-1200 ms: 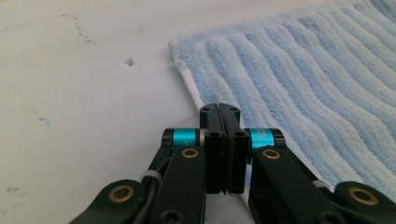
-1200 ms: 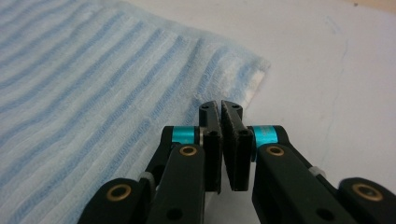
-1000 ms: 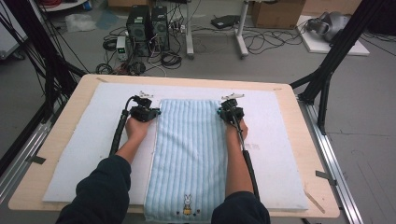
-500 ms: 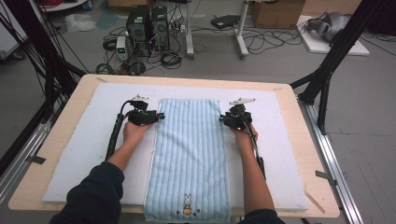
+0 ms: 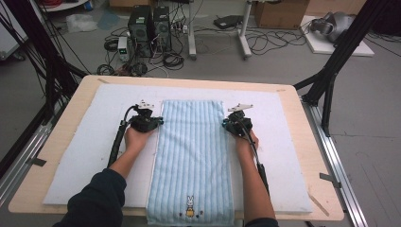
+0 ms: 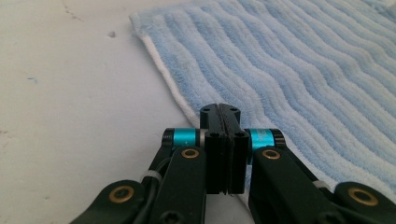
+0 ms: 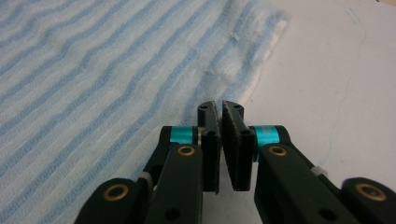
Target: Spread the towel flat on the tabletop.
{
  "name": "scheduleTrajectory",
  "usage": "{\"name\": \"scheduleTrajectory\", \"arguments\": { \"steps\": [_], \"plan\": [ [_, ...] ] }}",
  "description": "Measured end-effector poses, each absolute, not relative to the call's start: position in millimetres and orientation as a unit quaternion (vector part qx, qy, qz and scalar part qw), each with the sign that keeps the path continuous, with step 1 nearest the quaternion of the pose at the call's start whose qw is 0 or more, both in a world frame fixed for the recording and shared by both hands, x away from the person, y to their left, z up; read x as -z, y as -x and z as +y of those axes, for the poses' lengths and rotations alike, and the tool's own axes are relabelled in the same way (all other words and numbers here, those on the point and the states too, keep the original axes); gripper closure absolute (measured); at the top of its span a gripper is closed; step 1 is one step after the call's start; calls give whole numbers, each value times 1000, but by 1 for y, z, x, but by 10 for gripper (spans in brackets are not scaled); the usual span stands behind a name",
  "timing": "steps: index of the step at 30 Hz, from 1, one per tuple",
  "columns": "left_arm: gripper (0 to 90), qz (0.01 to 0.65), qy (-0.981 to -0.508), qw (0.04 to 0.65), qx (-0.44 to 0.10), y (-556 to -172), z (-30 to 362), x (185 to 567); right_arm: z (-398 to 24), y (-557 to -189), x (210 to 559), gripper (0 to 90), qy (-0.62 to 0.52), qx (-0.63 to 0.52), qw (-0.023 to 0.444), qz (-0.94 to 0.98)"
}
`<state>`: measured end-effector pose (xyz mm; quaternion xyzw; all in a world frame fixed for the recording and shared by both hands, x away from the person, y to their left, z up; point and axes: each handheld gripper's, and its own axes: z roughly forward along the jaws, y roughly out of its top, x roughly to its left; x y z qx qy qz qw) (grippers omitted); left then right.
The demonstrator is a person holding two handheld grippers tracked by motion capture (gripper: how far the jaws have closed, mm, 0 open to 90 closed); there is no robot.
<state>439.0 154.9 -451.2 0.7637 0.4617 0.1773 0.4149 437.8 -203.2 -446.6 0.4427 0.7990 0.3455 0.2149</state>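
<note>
High view shows the white mat (image 5: pixel 90 156) with the striped blue towel (image 5: pixel 191 156) flat down its middle. Left gripper (image 5: pixel 158 122) is pinched shut, right gripper (image 5: pixel 224 124) nearly shut, at opposite long edges, empty. Looks like fold setup; next, grab both edges.

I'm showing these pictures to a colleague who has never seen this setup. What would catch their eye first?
The long blue striped towel down the middle of the white mat, a small rabbit motif at its near end. Then the left gripper and right gripper, one at each long edge near the far end, jaws closed or nearly so.
</note>
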Motion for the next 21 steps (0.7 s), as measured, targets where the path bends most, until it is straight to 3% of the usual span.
{"name": "scheduleTrajectory", "arguments": {
  "steps": [2, 3, 6, 8, 11, 15, 17, 21],
  "plan": [
    [818, 469, -757, 417, -180, -439, 156, 451, -205, -437, 446, 747, -443, -345, 220, 797],
    [719, 474, -754, 417, -181, -439, 158, 451, -206, -436, 445, 716, -439, -348, 225, 797],
    [614, 464, -750, 452, -134, -439, 168, 449, -215, -429, 442, 614, -443, -368, 221, 787],
    [661, 436, -759, 465, -134, -434, 169, 447, -223, -423, 438, 520, -442, -406, 194, 776],
    [639, 408, -753, 498, -136, -424, 171, 443, -229, -410, 433, 476, -429, -415, 193, 779],
    [512, 389, -751, 521, -112, -411, 175, 439, -238, -395, 424, 360, -422, -423, 189, 779],
    [492, 375, -752, 531, -110, -403, 178, 436, -242, -387, 419, 337, -416, -437, 193, 774],
    [315, 371, -735, 556, -112, -387, 187, 425, -247, -367, 415, 262, -406, -449, 208, 768]
  ]
}}
